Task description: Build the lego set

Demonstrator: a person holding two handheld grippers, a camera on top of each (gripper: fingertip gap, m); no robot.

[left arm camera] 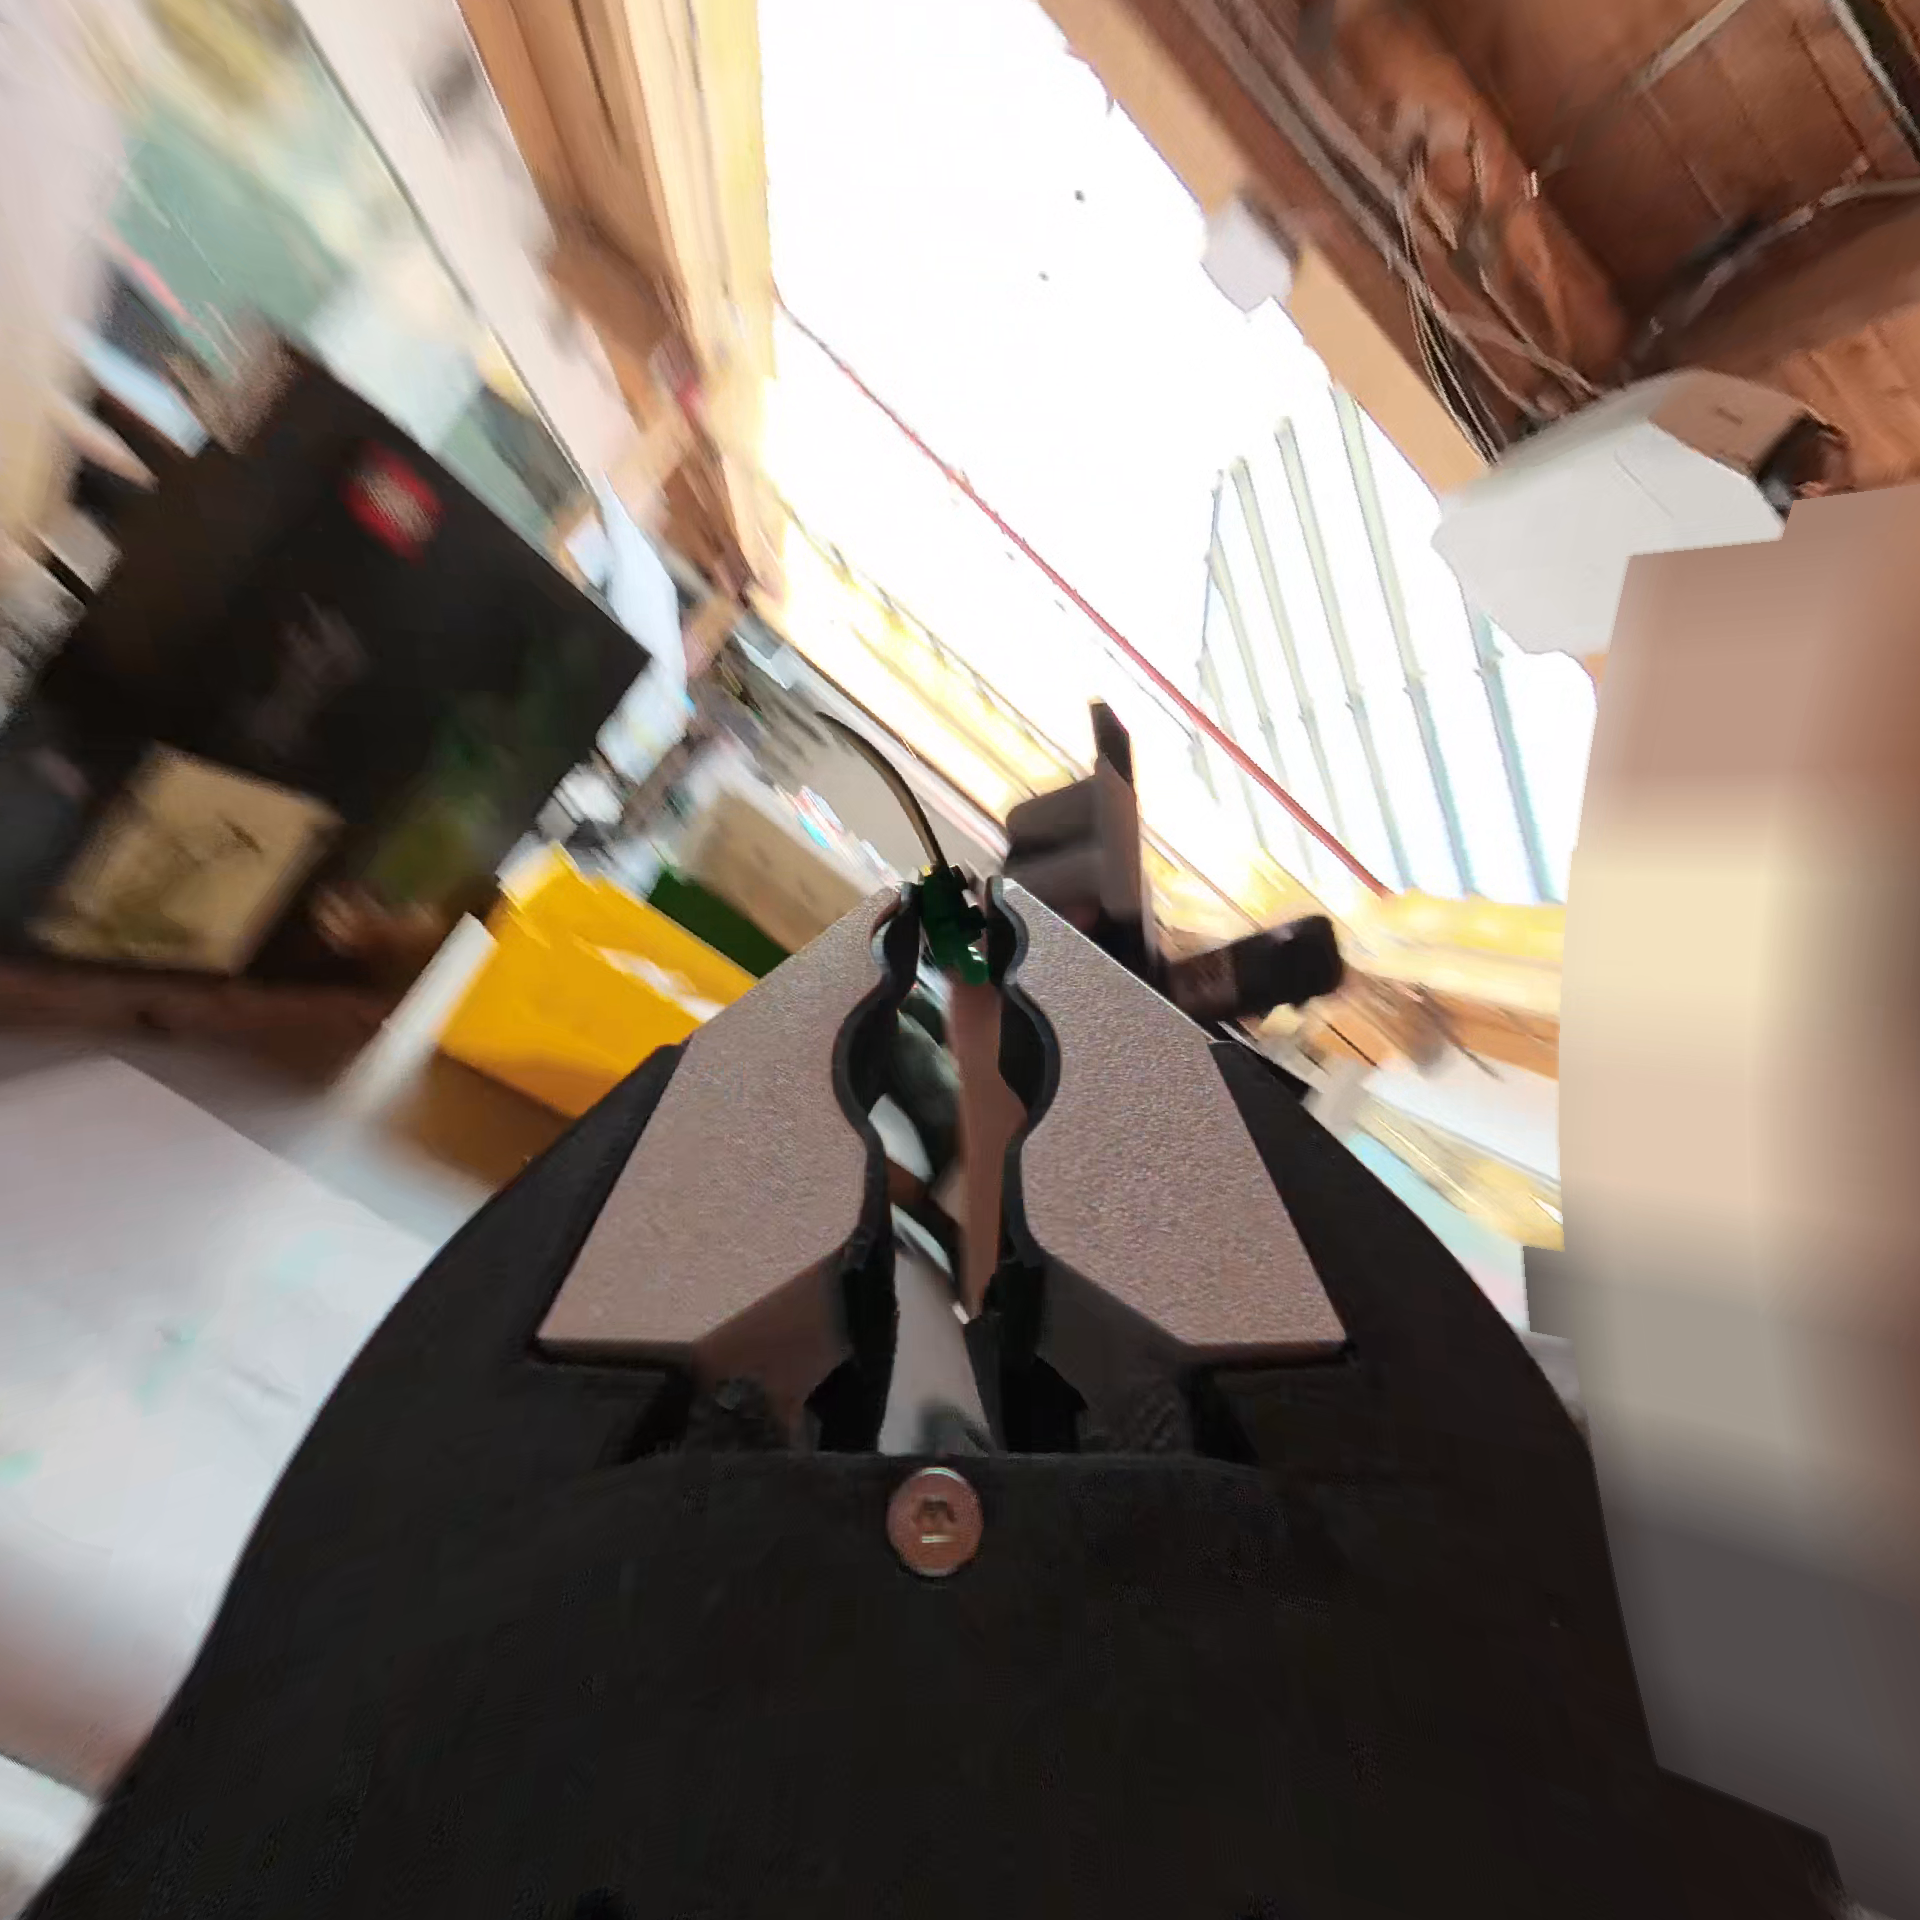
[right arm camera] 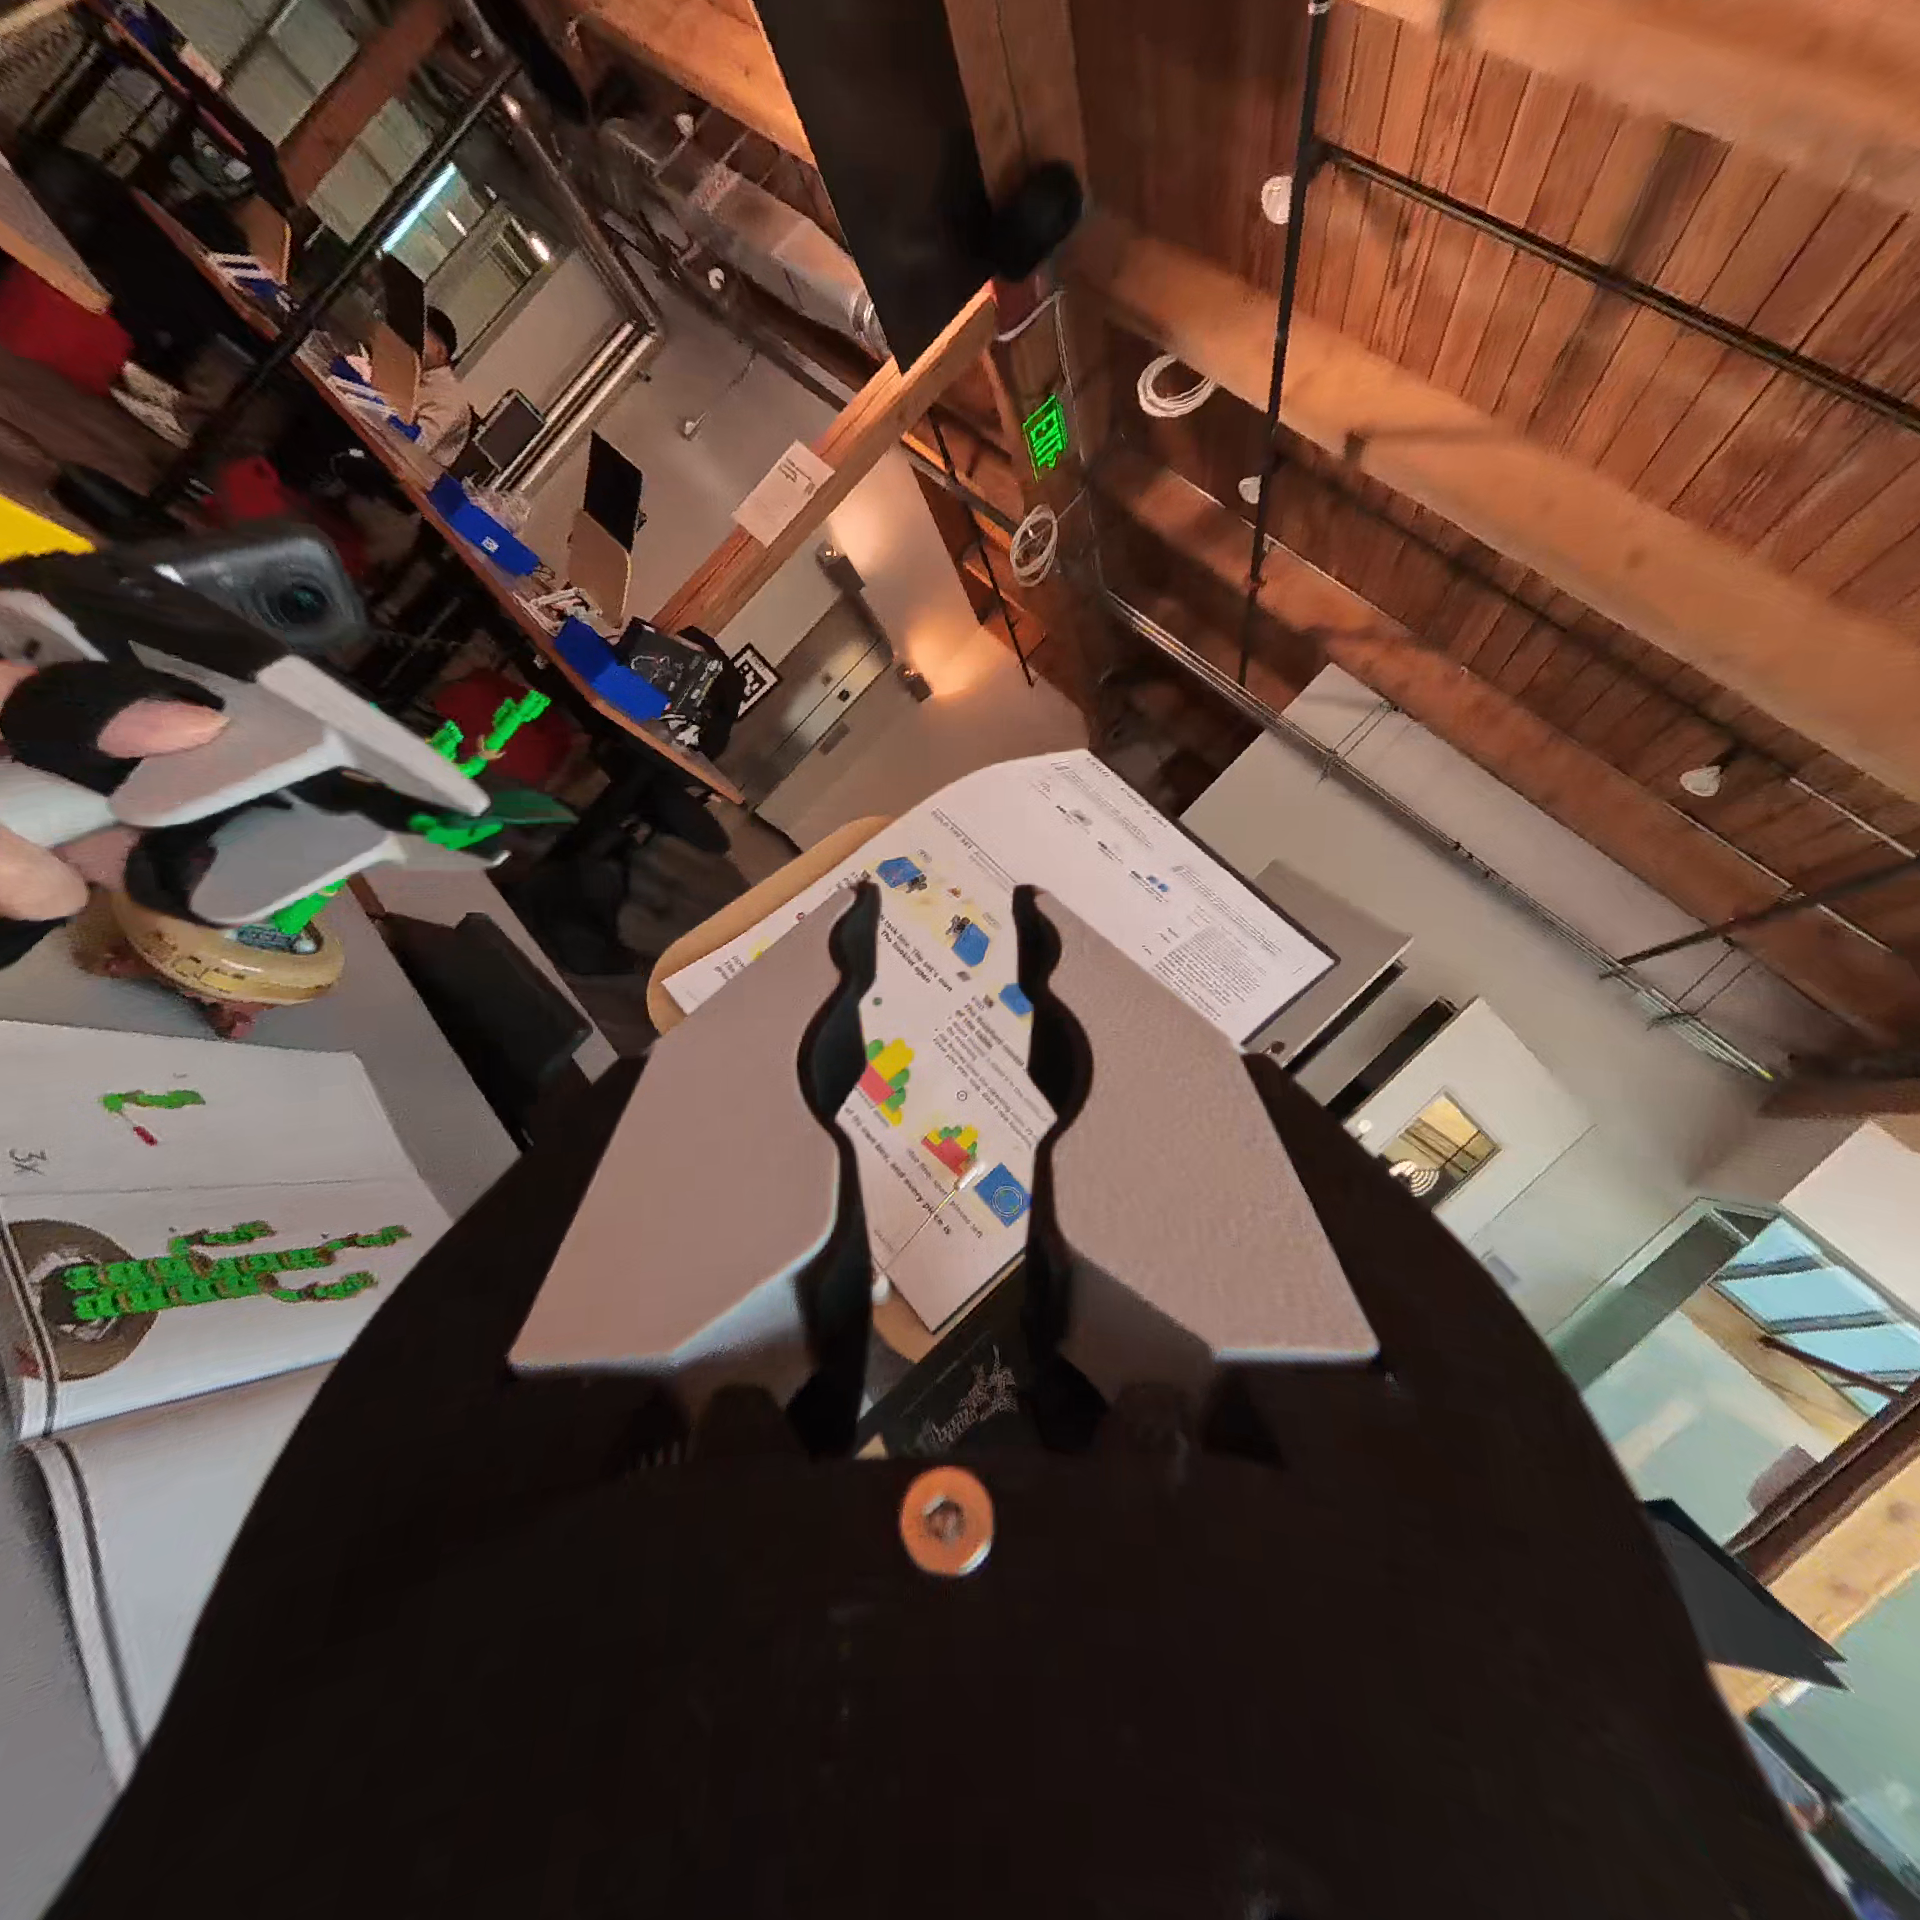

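Note:
My left gripper [left arm camera: 948,902] is shut on a small green lego piece [left arm camera: 948,930]; a thin dark curved part [left arm camera: 891,774] sticks up from it. In the right wrist view the left gripper [right arm camera: 494,831] is at the left, gripping green lego pieces [right arm camera: 457,831] just above the lego model [right arm camera: 504,717], which has green stems on a round tan base [right arm camera: 234,966]. My right gripper [right arm camera: 940,904] is open and empty, held apart to the right of the model. It shows blurred beyond the left fingertips in the left wrist view [left arm camera: 1101,831].
An open instruction booklet [right arm camera: 208,1247] lies on the grey table at the left. A printed sheet with coloured pictures [right arm camera: 1091,914] rests on a round wooden seat beyond my right fingers. A yellow bin [left arm camera: 582,987] sits left of the left gripper. A gloved hand [right arm camera: 73,717] holds the left gripper. One gripper's finger ends stand about 15 cm off the other's.

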